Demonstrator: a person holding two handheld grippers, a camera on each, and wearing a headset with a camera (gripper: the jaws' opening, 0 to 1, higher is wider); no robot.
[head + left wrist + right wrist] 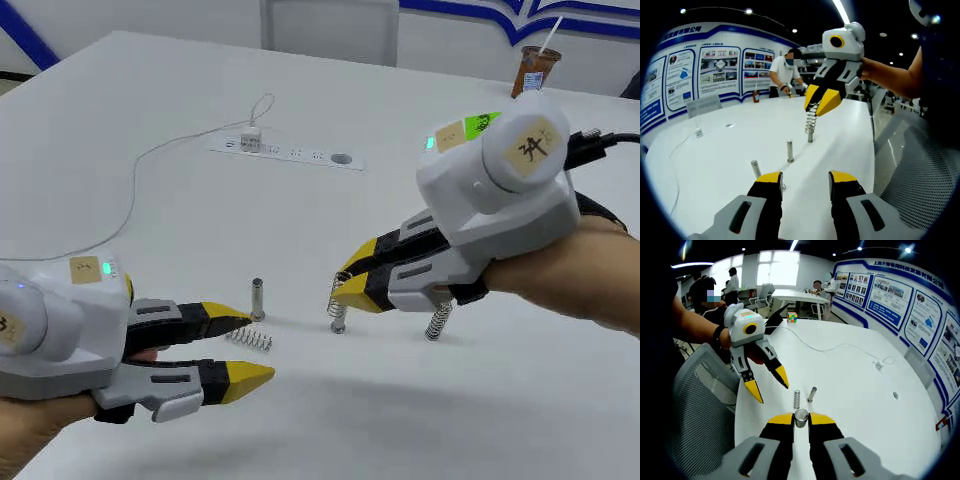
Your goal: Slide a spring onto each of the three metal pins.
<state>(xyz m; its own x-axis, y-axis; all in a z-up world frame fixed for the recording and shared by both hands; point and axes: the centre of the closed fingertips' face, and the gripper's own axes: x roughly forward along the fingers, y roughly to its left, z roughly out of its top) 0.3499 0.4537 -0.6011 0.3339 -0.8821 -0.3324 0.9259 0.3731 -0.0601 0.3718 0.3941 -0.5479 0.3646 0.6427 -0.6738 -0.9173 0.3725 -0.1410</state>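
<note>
My right gripper (pixel 343 282) is shut on a spring (pixel 338 297) that stands upright over a metal pin (pixel 339 324). In the left gripper view this spring (pixel 811 119) hangs from the yellow tips down onto the pin (pixel 810 137). It shows end-on between the jaws (pixel 800 417) in the right gripper view. A bare pin (pixel 257 298) stands to the left, with a loose spring (pixel 249 338) lying in front of it. My left gripper (pixel 258 347) is open just beside that loose spring, holding nothing. Another spring (pixel 438 320) stands tilted under the right gripper's body.
A white power strip (pixel 290 152) with a thin cable lies further back on the white table (pixel 150 220). A drink cup (pixel 535 68) stands at the far right edge. A mesh chair (pixel 705 405) is beside the table, with people behind it.
</note>
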